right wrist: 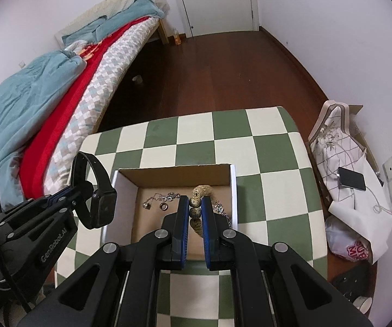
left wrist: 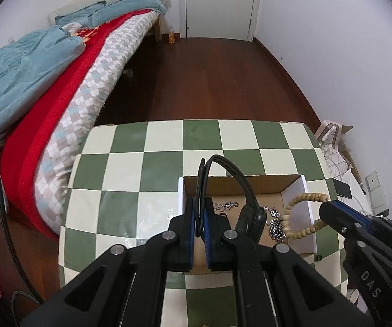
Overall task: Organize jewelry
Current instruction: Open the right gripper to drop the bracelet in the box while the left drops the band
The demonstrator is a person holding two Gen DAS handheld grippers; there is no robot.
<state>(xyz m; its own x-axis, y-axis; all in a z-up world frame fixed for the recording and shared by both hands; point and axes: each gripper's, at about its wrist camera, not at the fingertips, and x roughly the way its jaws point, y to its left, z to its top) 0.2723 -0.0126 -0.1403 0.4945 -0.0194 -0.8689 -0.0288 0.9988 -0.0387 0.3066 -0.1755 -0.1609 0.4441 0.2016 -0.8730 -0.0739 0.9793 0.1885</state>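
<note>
Left gripper [left wrist: 201, 212] fingers clamped on black watch [left wrist: 250, 215] strap, held above cardboard box [left wrist: 239, 182]. Right gripper [right wrist: 196, 209] fingers clamped on beaded bracelet [right wrist: 200, 190] over the same box, which holds silver chains [right wrist: 166, 197] on checkered table [right wrist: 264, 147].

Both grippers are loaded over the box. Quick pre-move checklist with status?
1. Left gripper shut on the watch strap: ok.
2. Right gripper shut on the bead bracelet: ok.
3. Watch hangs clear of the box wall: ok in the right wrist view.
4. Bracelet loop clear of the box's right wall: cannot tell, they overlap in the left wrist view.
5. Box floor free for a drop: not ok on the right, where the chains lie; a ring sits mid-floor.
6. Grippers apart from each other: ok.
</note>
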